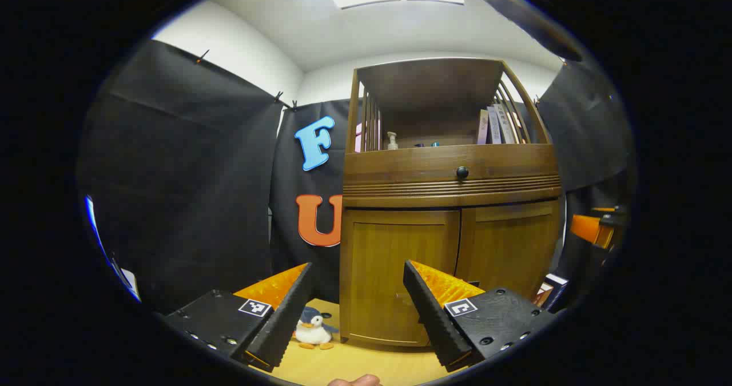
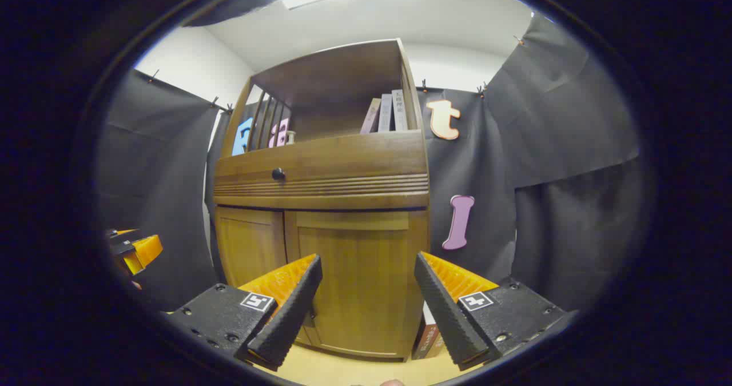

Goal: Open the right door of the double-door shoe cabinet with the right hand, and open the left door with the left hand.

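**Both grippers open, facing a closed shoe cabinet**

In the left gripper view, the left gripper (image 1: 357,306) is standing with its fingers spread wide and gripping nothing. The shoe cabinet (image 1: 452,203) is standing straight ahead of it on a light wooden floor (image 1: 354,363). The left door (image 1: 400,271) is showing between the two fingers and is sitting closed; the fingers are not touching it. The right door (image 1: 509,249) is lying beyond the right-hand finger, also closed, meeting the left door at a thin centre seam. A small penguin toy (image 1: 313,327) is lying on the floor just beside the cabinet's lower left corner. A dark knob (image 1: 462,172) is sitting on the drawer front above the doors.

In the right gripper view, the right gripper (image 2: 369,311) is likewise standing wide open and holding nothing. The right door (image 2: 357,277) is filling the gap between its fingers, apart from them. The left door (image 2: 250,249) is lying off to the left. The other gripper (image 2: 134,251) is showing at the far left edge; its opening cannot be judged there. Books (image 2: 386,113) are leaning on the open upper shelf.
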Motion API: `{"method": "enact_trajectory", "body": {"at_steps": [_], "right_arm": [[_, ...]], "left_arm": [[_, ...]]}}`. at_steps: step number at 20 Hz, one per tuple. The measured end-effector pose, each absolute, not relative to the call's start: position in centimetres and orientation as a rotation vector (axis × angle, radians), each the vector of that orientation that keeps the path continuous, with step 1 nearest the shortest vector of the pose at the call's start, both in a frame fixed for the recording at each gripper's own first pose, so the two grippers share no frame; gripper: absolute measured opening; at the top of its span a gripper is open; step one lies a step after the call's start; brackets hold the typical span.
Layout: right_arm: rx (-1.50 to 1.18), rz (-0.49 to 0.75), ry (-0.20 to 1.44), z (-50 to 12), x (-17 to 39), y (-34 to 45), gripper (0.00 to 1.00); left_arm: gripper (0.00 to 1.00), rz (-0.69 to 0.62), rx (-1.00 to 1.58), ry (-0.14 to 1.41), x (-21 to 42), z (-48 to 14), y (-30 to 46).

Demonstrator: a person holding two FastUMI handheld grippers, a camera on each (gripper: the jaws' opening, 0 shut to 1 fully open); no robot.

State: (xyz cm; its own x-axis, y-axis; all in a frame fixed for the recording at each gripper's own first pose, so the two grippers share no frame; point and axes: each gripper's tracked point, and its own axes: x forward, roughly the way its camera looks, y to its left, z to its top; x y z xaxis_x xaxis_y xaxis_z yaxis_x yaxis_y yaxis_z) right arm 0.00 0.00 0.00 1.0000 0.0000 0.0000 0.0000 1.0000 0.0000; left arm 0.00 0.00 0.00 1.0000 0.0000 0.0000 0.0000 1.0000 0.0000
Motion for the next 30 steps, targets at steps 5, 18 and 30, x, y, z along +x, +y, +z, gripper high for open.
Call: {"method": "enact_trajectory", "body": {"at_steps": [5, 18, 30], "right_arm": [[-0.060, 0.028, -0.066, 2.3, -0.1, 1.2, 1.00], [-0.012, 0.010, -0.013, 0.1, -3.5, -2.5, 1.00], [0.016, -0.049, 0.018, -1.3, -3.0, -6.5, 1.00]], "left_arm": [[0.95, -0.006, -0.053, -0.010, -0.3, 0.4, -0.6], [0.95, -0.033, -0.122, 0.054, -2.8, -1.1, -3.7], [0.94, -0.112, -0.088, 0.091, -2.1, -1.5, -7.6]]}}
